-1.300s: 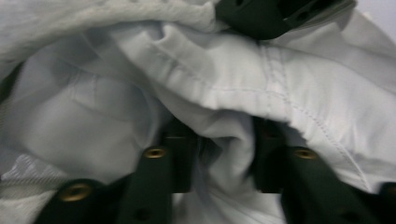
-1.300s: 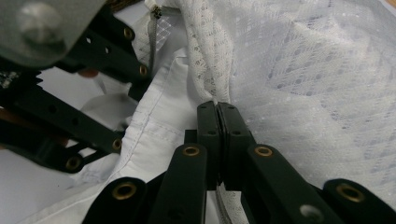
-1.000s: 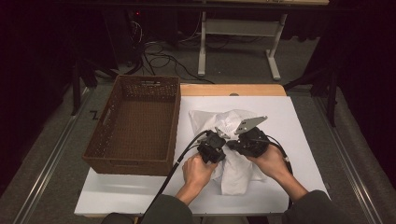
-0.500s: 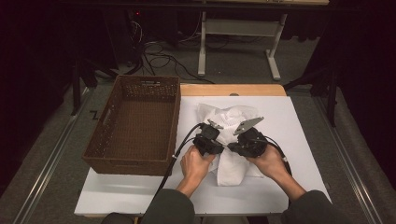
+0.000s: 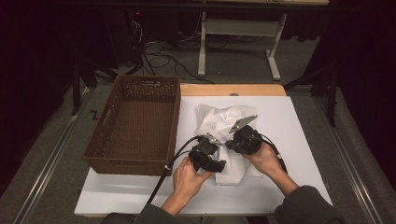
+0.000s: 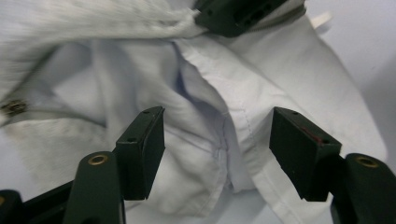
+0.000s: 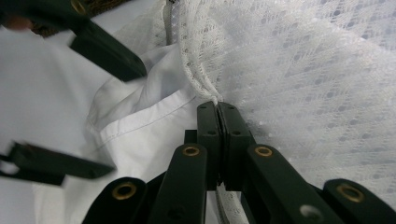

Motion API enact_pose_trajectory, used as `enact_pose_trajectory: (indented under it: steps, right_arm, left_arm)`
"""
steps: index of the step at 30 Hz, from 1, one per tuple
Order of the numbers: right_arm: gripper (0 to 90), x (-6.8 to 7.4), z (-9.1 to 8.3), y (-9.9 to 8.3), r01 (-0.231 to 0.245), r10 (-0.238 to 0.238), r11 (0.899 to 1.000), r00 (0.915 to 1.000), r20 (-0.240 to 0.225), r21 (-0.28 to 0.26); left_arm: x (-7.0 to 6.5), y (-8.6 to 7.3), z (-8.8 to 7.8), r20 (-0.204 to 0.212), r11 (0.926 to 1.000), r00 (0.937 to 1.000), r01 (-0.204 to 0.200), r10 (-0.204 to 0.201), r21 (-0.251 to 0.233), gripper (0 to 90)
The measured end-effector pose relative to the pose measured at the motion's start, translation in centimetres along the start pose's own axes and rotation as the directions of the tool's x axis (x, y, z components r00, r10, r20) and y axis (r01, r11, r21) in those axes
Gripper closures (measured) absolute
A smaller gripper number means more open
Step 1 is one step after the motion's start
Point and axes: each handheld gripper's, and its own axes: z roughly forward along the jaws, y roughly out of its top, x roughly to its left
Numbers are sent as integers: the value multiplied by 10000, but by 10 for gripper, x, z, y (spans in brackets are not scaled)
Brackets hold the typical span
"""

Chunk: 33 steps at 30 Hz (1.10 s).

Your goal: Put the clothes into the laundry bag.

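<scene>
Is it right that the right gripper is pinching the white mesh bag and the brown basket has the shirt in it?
Not quite. The high view shows the brown basket empty; the shirt lies on the table. The right gripper does pinch the white mesh bag.

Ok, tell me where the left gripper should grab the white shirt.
Grip the stitched hem fold lying between the open left gripper. Probably come straight down over it: the ridge stands up from the white shirt, while the right gripper pinches the mesh bag.
</scene>
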Motion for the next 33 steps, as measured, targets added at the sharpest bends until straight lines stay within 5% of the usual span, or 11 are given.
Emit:
enact_pose_trajectory:
  steps: [3, 6, 9, 12, 19, 25, 33]
  right_arm:
    - [898, 0, -2, -1, 69, -69, 10000, 10000, -12, -23]
    - [899, 0, -7, -3, 102, -101, 9997, 9999, 55, -207]
    - [899, -1, -12, -5, 186, -182, 9992, 9998, 125, -356]
    - [900, 1, -18, -5, 93, -90, 9979, 9999, 48, -643]
    - [900, 11, -34, -2, 565, -571, 9921, 9984, -22, -1116]
    - [900, 15, -38, -9, 528, -538, 9934, 9985, -77, -1020]
    - [897, 7, -18, -13, 280, -280, 9983, 9996, 10, -514]
  left_arm:
    - [-3, 5, 16, -318, 9996, 9993, -188, 194, 207, 398]
    - [-4, 10, 25, -271, 9985, 9986, -448, 456, 300, 589]
    - [-3, 16, 23, -44, 9984, 9984, -566, 567, 65, 784]
    - [-3, 22, 12, -29, 9971, 9976, -697, 696, -300, 862]
    - [11, 36, 10, -473, 9923, 9988, -218, 161, -1223, 877]
    - [36, 38, 30, -1139, 9911, 9919, 408, -554, -1265, 864]
    - [32, 27, 12, -997, 9954, 9950, -69, -27, -960, 627]
